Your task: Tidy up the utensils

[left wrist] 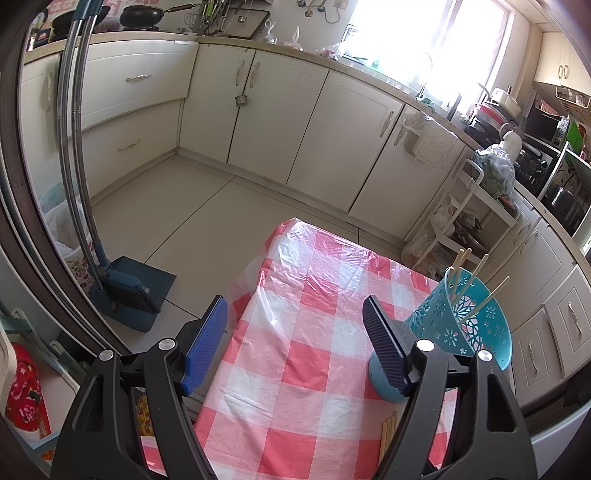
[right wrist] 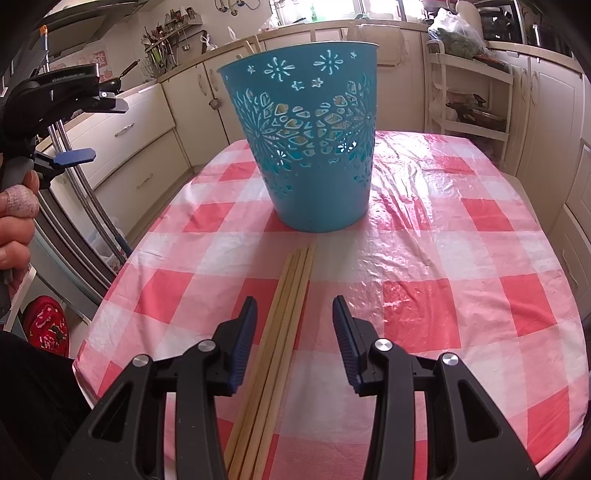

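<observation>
right tool (right wrist: 294,341) open astride loose chopsticks (right wrist: 284,314) on worktop (right wrist: 461,258); left tool (left wrist: 295,345) open, empty; next: close, lift into basket (right wrist: 306,147)

I am in a home kitchen: cream cabinets (left wrist: 295,122) run under a long counter (left wrist: 229,40), a wok (left wrist: 142,16) sits on the stove, a toaster oven (left wrist: 546,125) stands nearby (broom and dustpan (left wrist: 136,291) on the tiled floor (left wrist: 192,206)).

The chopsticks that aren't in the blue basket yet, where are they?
In the right wrist view, the loose chopsticks lie flat on the checked tablecloth, just in front of the blue basket, running between the fingers of the open right gripper.
</observation>
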`<state>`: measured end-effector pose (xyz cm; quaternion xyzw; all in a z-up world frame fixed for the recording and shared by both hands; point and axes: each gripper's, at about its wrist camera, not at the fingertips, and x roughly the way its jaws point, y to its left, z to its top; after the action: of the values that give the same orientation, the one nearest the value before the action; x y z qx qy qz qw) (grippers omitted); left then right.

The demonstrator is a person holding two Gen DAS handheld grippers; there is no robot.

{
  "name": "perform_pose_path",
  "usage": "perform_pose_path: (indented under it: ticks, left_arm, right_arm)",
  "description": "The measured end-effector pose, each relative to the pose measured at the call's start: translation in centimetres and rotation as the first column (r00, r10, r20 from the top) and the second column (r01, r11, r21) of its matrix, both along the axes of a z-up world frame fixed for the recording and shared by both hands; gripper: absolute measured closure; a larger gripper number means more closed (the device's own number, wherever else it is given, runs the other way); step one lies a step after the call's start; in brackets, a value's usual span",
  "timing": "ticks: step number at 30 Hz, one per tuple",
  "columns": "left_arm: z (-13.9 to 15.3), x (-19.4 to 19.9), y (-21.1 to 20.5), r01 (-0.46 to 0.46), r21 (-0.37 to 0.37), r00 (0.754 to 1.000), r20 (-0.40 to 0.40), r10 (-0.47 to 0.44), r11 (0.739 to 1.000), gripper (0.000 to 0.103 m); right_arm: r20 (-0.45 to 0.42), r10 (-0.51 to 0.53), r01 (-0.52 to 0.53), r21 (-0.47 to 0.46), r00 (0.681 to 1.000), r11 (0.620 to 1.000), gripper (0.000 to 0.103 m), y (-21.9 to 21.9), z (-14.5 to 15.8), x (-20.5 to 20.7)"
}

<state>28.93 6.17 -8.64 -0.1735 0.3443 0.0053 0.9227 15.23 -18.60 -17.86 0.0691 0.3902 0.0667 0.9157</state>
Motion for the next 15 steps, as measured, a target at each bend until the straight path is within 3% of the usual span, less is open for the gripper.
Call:
perform_pose_path:
  ticks: [15]
  left_arm:
    - [0.01, 0.03, 0.0, 0.0, -0.001, 1.0, -0.001, 0.0, 1.0, 0.031]
  right_arm:
    - [-0.007, -0.002, 0.002, 0.002, 1.0, 1.0, 0.061, -0.04, -0.23, 0.03]
